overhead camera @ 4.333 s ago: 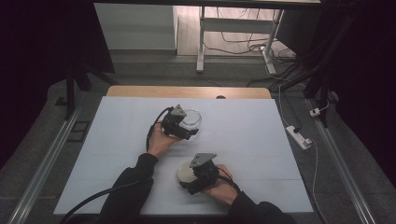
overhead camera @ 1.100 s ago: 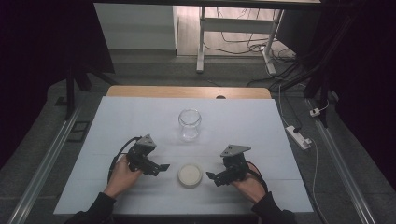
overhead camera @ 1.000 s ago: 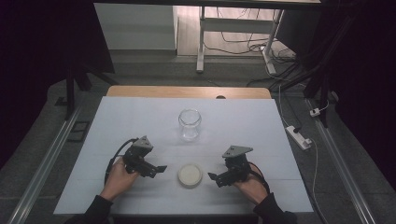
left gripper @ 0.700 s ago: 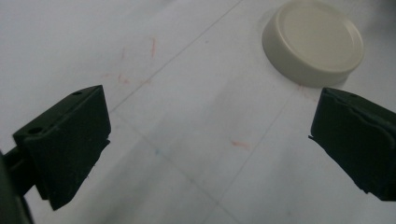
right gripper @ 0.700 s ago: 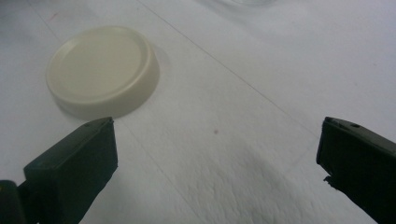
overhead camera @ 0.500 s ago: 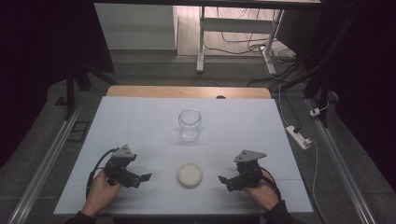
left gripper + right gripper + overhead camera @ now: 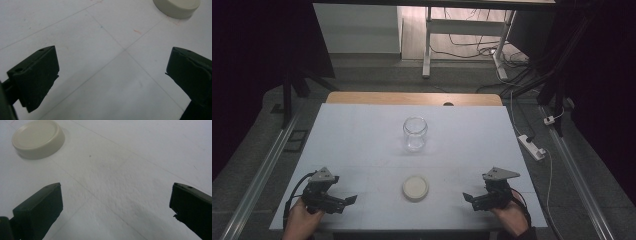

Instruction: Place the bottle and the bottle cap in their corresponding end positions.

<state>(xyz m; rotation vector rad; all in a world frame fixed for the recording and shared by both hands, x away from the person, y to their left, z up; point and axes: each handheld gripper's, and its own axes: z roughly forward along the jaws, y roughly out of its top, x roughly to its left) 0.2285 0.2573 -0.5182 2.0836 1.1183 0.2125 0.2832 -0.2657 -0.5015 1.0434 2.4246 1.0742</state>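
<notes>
My left gripper and right gripper rest wide open and empty near the tabletop's front corners, leaving the lid free by the front edge, the jar upright at the centre.

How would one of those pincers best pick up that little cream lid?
Probably by its short side wall, jaws closing across the round rim from above. The lid lies flat on the table, low and wide, so only its edge offers a hold. Either open gripper, left or right, sits equally near.
</notes>
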